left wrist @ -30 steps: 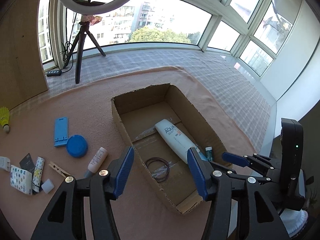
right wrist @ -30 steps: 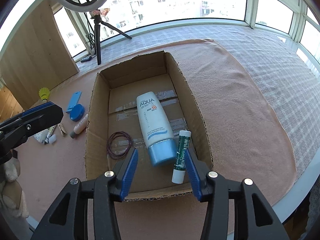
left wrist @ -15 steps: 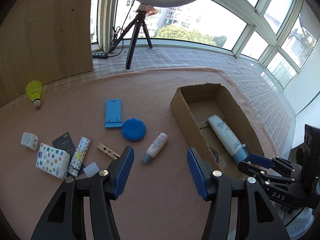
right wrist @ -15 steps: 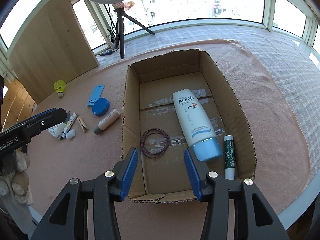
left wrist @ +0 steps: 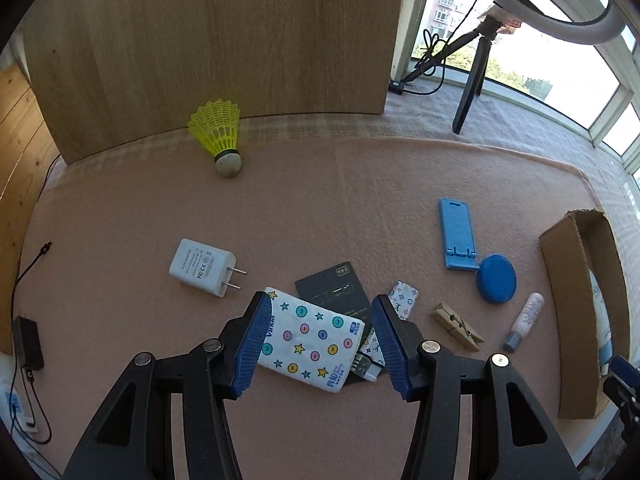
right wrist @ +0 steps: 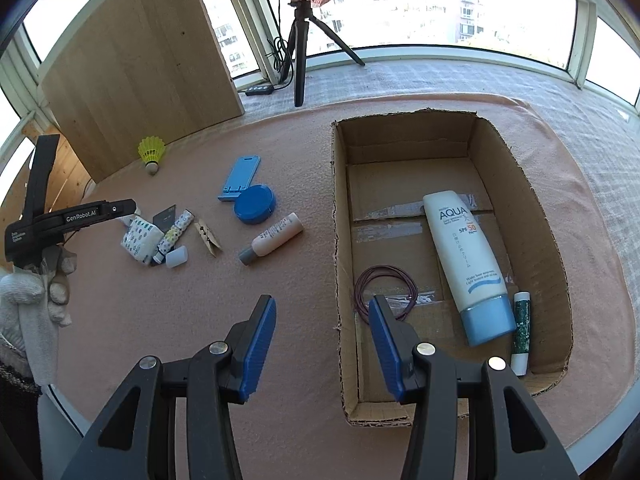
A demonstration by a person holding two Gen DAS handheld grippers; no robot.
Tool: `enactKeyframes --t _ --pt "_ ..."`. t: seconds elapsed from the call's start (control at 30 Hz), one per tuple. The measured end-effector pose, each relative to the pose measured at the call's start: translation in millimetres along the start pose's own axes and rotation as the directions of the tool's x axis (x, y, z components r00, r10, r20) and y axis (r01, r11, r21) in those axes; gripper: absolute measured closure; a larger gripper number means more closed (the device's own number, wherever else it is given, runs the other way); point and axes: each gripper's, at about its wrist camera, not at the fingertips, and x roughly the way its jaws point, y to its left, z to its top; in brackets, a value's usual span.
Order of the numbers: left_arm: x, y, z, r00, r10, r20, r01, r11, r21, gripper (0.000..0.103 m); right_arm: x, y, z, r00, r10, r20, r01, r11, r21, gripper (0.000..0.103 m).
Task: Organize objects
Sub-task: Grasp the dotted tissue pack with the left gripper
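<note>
My left gripper hangs over a white tissue pack printed with stars and dots. Its jaws straddle the pack and are closing, pads clear of it. A black card and a patterned tube lie against the pack. My right gripper stands open and empty above the left wall of the cardboard box. Inside the box lie a sunscreen tube, a green lip balm and dark hair ties.
On the pink cloth lie a white charger, yellow shuttlecock, blue phone stand, blue round lid, clothespin and small bottle. A wooden panel and a tripod stand behind. A gloved hand holds the left gripper.
My left gripper swung left from the box to over the tissue pack, sinking and rolling. My right gripper drifted left from the lip balm to the box's left wall.
</note>
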Motion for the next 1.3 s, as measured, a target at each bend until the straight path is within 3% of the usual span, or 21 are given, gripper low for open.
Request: enactKeyframes --t 0.1,0.23,0.5,0.6,1.0,1.3 --pt "18.0 10.7 4.0 0.998 0.041 -0.036 -0.041 0.999 -0.001 0.047 0.4 4.4 -0.1 1.000 0.005 -0.001 -0.005 1.000 -0.006 0.059" --pt "36.5 17.0 5.9 0.996 0.027 -0.089 -0.028 1.000 -0.008 0.047 0.0 8.7 -0.7 1.000 0.007 0.003 -0.007 1.000 -0.008 0.059" --pt "45.6 15.8 13.5 0.996 0.015 -0.085 -0.018 0.999 -0.034 0.047 4.6 10.1 -4.9 1.000 0.001 -0.014 -0.001 1.000 -0.009 0.059" --pt "45.2 10.6 7.0 0.996 0.021 -0.084 -0.021 1.000 -0.003 0.057 8.5 13.4 -6.6 1.000 0.006 -0.027 -0.007 1.000 -0.013 0.059" --pt "16.2 -0.5 -55.4 0.995 -0.083 -0.047 0.084 0.996 0.019 0.071 21.0 43.4 -6.1 0.997 0.059 -0.045 -0.061 0.997 -0.057 0.059" --pt "1.3 -30.5 -108.5 0.985 -0.157 -0.071 0.163 0.982 0.090 0.071 31.0 74.4 -11.2 0.992 0.102 -0.077 -0.110 0.988 -0.110 0.058"
